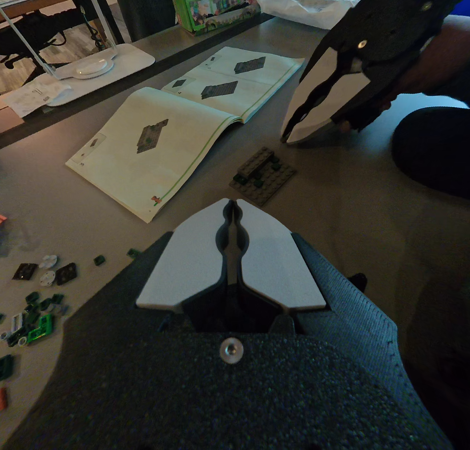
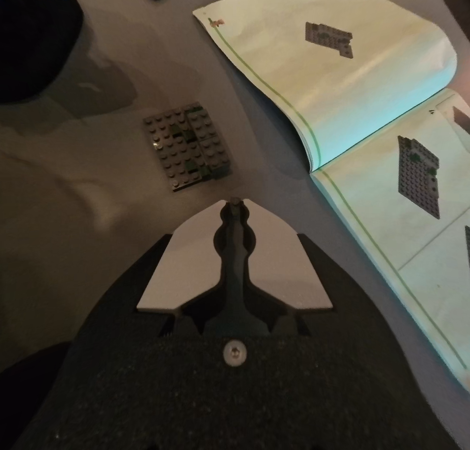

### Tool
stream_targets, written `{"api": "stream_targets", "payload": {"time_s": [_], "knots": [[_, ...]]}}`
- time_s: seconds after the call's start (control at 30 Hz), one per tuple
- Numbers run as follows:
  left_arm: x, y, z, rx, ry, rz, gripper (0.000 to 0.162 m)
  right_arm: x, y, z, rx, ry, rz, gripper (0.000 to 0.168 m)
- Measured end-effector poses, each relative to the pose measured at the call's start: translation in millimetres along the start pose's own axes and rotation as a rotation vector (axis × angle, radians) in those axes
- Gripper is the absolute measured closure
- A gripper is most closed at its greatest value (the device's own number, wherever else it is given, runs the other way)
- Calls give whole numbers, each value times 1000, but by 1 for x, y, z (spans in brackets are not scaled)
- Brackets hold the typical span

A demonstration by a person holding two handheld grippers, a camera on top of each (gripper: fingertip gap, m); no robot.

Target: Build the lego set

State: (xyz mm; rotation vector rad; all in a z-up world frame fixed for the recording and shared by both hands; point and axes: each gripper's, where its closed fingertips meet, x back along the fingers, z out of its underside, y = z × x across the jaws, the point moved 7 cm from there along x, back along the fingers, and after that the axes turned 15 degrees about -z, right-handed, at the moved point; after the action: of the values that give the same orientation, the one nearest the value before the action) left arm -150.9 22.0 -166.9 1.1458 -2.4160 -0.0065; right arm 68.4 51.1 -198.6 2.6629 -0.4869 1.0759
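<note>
A grey lego baseplate (image 1: 263,177) with a raised grey brick and small dark green pieces on it lies on the grey table. It also shows in the right wrist view (image 2: 185,147). My left gripper (image 1: 234,203) is shut and empty, and its tips sit just short of the plate's near corner. My right gripper (image 2: 235,203) is shut on a small grey lego piece (image 2: 234,205) and hangs just above the table beside the plate's edge. In the left wrist view the right gripper (image 1: 284,139) points down behind the plate.
An open instruction booklet (image 1: 178,137) lies left of the plate and also shows in the right wrist view (image 2: 343,76). Loose green, black and white lego pieces (image 1: 38,310) are scattered at the near left. A green lego box (image 1: 216,5) stands at the back. A dark rounded shape (image 1: 432,153) sits at the right. The gap from one gripper's tips to the other's is roughly 15 cm. The dark rounded shape (image 1: 432,153) lies some 15 cm from my right tips, 20 cm from my left tips.
</note>
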Motion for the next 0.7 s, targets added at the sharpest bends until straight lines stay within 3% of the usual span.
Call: {"api": "stream_targets", "payload": {"time_s": [0.3, 0.7], "knots": [[4, 23, -7, 74, -15, 2, 152, 18, 6, -9, -42, -187, -42, 161], [-15, -23, -20, -46, 25, 324, 141, 17, 40, -26, 152, -240, -143, 161]]}}
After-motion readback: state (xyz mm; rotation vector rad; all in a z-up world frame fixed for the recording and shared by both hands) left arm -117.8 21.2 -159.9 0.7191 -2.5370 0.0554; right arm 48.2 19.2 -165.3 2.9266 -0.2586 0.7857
